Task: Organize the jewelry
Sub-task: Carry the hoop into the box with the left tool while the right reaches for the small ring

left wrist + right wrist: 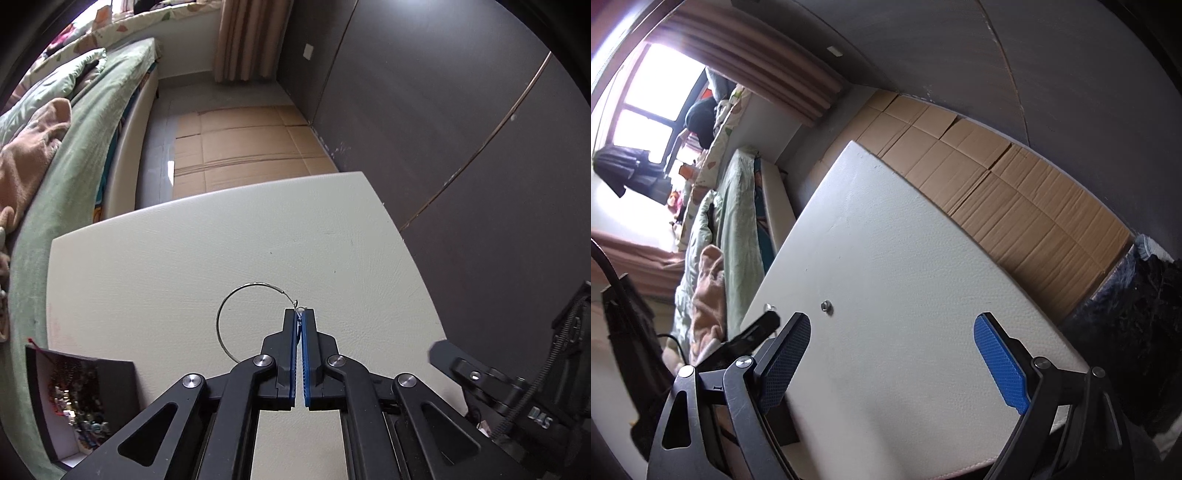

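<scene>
My left gripper [299,314] is shut on the clasp of a thin silver hoop [236,295], which curves out to the left over the white table [184,258]. A black jewelry box [74,398] with beads and trinkets inside stands open at the table's lower left. My right gripper [892,328] is open and empty above the white table [905,258]. A small silver ring [826,305] lies on the table ahead of its left finger. The left gripper's tip [764,325] shows at the left with a small silver piece [769,306] at its end.
A bed with green bedding [85,147] and a peach cloth [33,147] runs along the table's left side. Flattened cardboard [240,147] covers the floor beyond the table. A dark wall [443,129] stands to the right. The right gripper's body [517,387] is at lower right.
</scene>
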Demonstrator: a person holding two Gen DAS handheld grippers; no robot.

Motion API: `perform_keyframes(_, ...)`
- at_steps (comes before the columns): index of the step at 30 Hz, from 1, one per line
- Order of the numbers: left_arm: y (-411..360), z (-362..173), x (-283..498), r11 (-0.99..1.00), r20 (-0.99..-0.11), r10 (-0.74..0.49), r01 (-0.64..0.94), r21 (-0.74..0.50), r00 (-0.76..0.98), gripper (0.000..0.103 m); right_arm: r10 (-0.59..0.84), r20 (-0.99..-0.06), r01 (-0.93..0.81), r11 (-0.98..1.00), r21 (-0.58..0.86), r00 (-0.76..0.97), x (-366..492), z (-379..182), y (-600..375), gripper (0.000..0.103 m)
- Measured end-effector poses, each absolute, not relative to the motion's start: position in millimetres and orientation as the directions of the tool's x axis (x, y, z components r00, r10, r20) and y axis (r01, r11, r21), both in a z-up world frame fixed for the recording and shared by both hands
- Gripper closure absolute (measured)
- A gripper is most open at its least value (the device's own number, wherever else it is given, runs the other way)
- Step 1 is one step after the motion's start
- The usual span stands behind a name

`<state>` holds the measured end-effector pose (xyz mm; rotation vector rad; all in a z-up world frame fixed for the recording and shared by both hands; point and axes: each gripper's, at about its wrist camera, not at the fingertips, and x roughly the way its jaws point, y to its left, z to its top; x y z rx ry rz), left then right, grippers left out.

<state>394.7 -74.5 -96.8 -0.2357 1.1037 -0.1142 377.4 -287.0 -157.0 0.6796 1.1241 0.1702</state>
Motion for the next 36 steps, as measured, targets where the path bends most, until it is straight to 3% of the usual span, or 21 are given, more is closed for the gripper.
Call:
perform_keyframes(21, 41, -58, 346, 0.930, -0.784, -0.247, -0.088, -0.356, 0.569, 0.101, 0.428, -0.831, 0.004, 0.888, 0.460, 0.355, 409, -162, -193, 0.054)
perform_keyframes(31, 94, -60, 322, 0.911, -0.774, -0.234, -0.146, -0.386, 0.588, 0.101, 0.290, -0.893, -0.067, 0.956, 0.284, 0.346, 425, -171, -151, 0.067)
perform_keyframes(36, 109, -61, 314, 0.904, -0.772, -0.240, -0.155, -0.399, 0.589, 0.101, 0.144, -0.916, -0.099, 0.988, 0.115, 0.374, 425, -175, -132, 0.071)
